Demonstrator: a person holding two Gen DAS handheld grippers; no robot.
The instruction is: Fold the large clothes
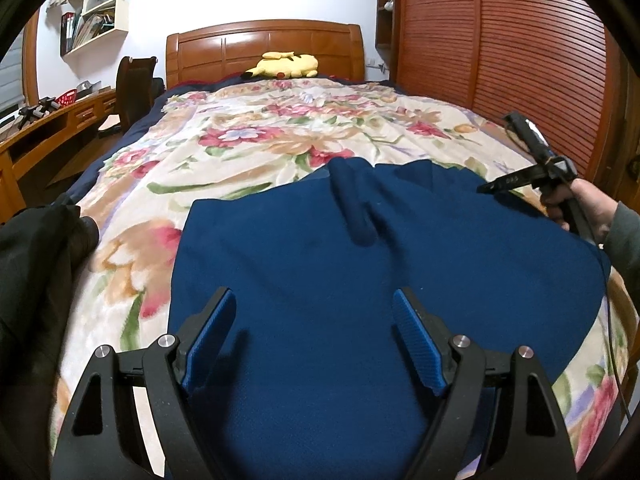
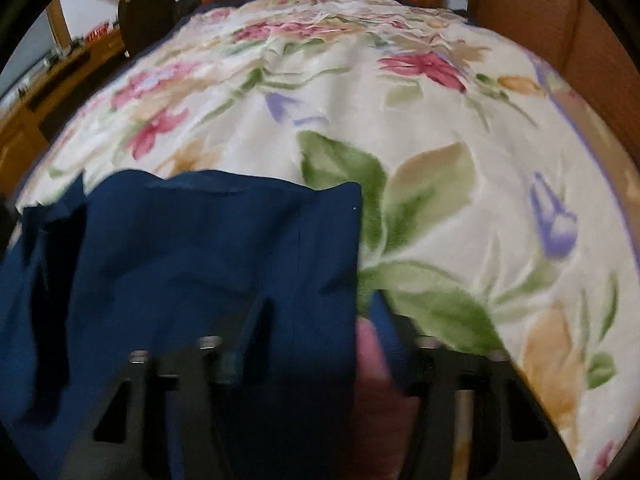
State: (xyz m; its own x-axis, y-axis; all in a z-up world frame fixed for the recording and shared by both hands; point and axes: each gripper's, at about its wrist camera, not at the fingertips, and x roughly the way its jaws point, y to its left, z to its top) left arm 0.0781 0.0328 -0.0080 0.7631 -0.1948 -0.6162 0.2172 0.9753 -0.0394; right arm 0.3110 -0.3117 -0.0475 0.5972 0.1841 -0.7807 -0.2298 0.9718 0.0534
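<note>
The blue garment (image 1: 360, 280) lies spread on the floral blanket (image 1: 248, 136) of the bed. The left hand-held gripper (image 1: 314, 336) hovers above the near cloth, jaws apart, holding nothing. The right hand-held gripper (image 2: 312, 344) sits at the garment's right edge; blur and cloth hide its fingertips, so whether it is clamped cannot be told. Judged step: taking the right edge for a fold. Next move calls for a firm pinch, then carrying the edge across.
</note>
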